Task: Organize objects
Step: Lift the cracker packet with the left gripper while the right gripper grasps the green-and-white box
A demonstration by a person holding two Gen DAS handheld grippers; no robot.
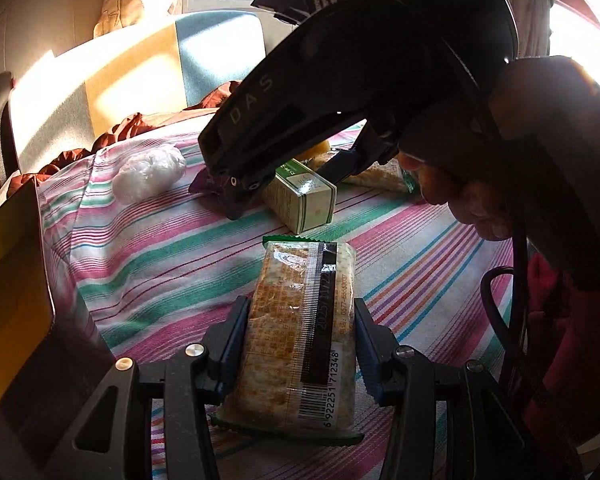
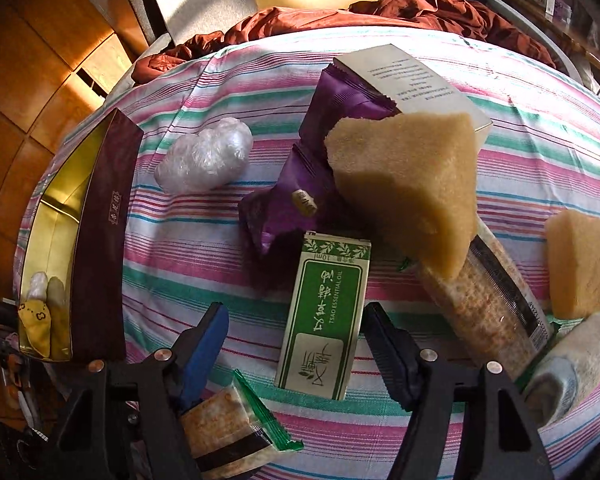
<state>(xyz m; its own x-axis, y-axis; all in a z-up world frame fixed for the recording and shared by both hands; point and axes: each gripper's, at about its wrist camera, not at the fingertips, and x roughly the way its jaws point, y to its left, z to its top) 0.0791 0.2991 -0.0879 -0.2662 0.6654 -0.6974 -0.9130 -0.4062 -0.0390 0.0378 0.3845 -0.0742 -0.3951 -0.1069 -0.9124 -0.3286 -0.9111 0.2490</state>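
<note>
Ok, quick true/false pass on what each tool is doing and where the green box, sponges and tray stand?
1. The left tool grips a cracker pack. True.
2. The right tool already clamps the green box. False: its fingers straddle the box with gaps on both sides.
3. The green box stands upright. False: it lies flat on the striped cloth.
4. A sponge rests on top of other items. True.
5. The tray at the cloth's edge holds nothing. False: small items sit in one end.
</note>
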